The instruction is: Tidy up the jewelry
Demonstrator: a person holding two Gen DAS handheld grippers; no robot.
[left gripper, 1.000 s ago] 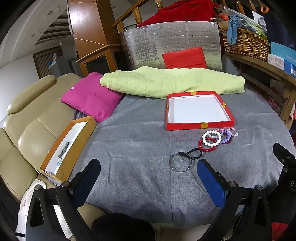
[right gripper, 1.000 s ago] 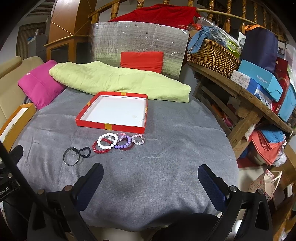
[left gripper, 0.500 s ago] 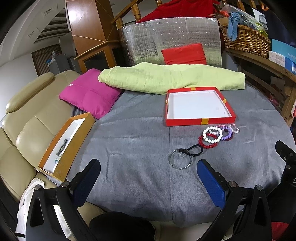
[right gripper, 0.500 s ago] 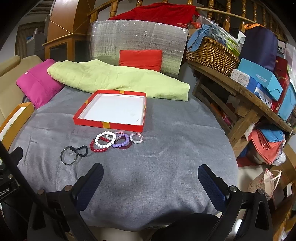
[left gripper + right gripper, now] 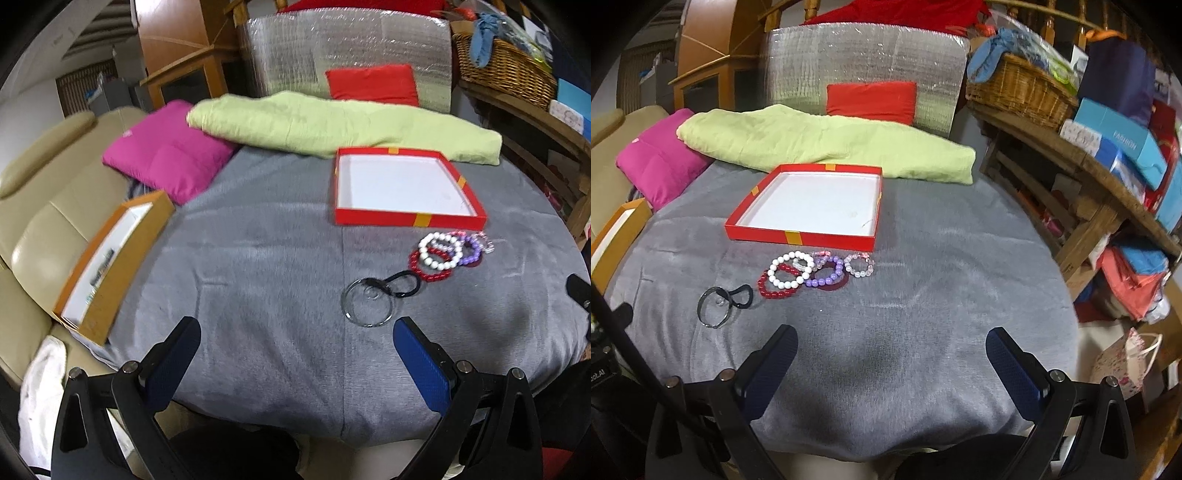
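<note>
One legible word: "FASHION", in pale letters on the side of the light-blue cardboard box (image 5: 1123, 142) on the wooden shelf at right. A partial white marking, "oot.AI", stands on the black device (image 5: 600, 373) at the left edge. Nothing else is readable.

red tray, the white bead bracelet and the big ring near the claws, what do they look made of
Red tray: probably cardboard, matte red walls with gold tape strips and a white paper-like lining with a scuff.
White bead bracelet: glossy round beads with highlights; could be plastic, glass or stone.
Silver ring: thin, shiny, metallic-looking bangle, likely metal, beside a black loop that looks like rubber or cord.
</note>
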